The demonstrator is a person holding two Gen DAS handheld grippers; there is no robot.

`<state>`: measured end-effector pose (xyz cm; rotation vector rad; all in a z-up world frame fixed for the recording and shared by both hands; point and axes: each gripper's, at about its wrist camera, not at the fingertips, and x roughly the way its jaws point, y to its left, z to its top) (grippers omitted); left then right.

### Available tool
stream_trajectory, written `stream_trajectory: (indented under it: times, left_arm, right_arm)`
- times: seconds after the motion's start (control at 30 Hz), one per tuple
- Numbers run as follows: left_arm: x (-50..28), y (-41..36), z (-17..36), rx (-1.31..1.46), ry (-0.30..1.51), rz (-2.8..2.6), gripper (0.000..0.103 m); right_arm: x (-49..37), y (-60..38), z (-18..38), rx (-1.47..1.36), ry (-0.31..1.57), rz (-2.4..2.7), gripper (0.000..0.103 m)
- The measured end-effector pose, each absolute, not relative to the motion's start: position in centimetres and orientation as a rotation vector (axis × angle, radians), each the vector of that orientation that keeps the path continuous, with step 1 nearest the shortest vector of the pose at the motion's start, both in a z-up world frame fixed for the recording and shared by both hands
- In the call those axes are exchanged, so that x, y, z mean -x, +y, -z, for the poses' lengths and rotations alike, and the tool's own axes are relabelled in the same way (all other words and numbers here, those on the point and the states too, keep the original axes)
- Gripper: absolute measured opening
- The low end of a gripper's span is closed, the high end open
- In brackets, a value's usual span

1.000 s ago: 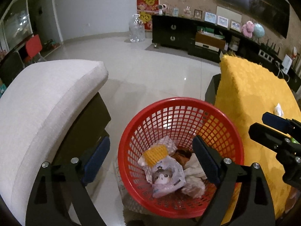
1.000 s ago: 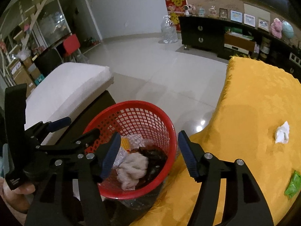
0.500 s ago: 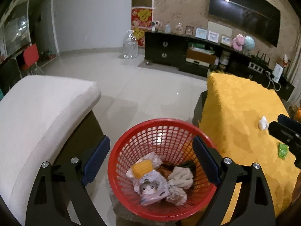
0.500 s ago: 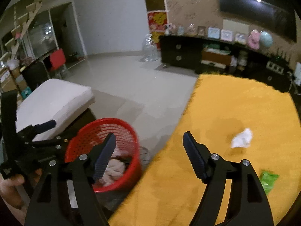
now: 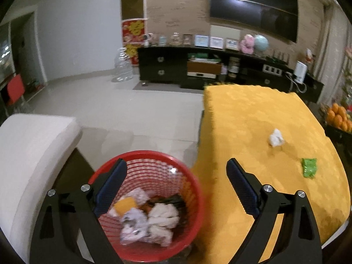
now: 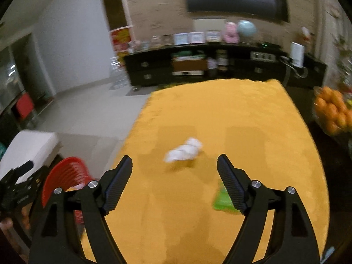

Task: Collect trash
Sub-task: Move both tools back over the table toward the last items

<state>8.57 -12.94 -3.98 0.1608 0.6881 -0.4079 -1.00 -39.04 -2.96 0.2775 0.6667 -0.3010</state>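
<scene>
— Swung off the red basket [image 6: 63, 176] a moment ago; right tool [image 6: 175, 176] now over the yellow surface [image 6: 220, 110], jaws opening, nothing between. Left tool [image 5: 176, 187] gaping, empty.

— White tissue [image 6: 183, 149] just ahead, green wrapper [image 6: 222, 202] beside the right finger. Oranges [image 6: 332, 114] well aside; nothing blocking.

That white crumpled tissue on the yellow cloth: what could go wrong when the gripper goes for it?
The crumpled tissue is light, so the right gripper, jaws opening and empty, might nudge it away. The fingers could also snag the yellow cloth. The green wrapper lies close to the right finger and may get dragged.
</scene>
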Motion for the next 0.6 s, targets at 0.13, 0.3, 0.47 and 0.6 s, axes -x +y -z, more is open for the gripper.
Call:
stream_trajectory:
  times: [0.13,0.3,0.47,0.6]
  left_arm:
    - [-7.8,-15.6,4.5,-0.191,0.686,0.455,0.088]
    - [-7.2,-19.2,5.5,-0.205,0.709,0.515,0.088]
    - [-7.4,-23.2,6.9,-0.218,0.759,0.570,0.088]
    - [-7.8,-26.4,8.1,-0.243,0.808,0.623,0.088]
  right_arm:
    - [2.8,-41.9,3.7,-0.323,0.669,0.371,0.077]
    - [4.1,-43.6,4.7,-0.353,0.684,0.417,0.077]
    - [5.3,-45.1,5.1,-0.381,0.694,0.446,0.077]
    - [6.1,-46.3,5.3,-0.414,0.701,0.462,0.077]
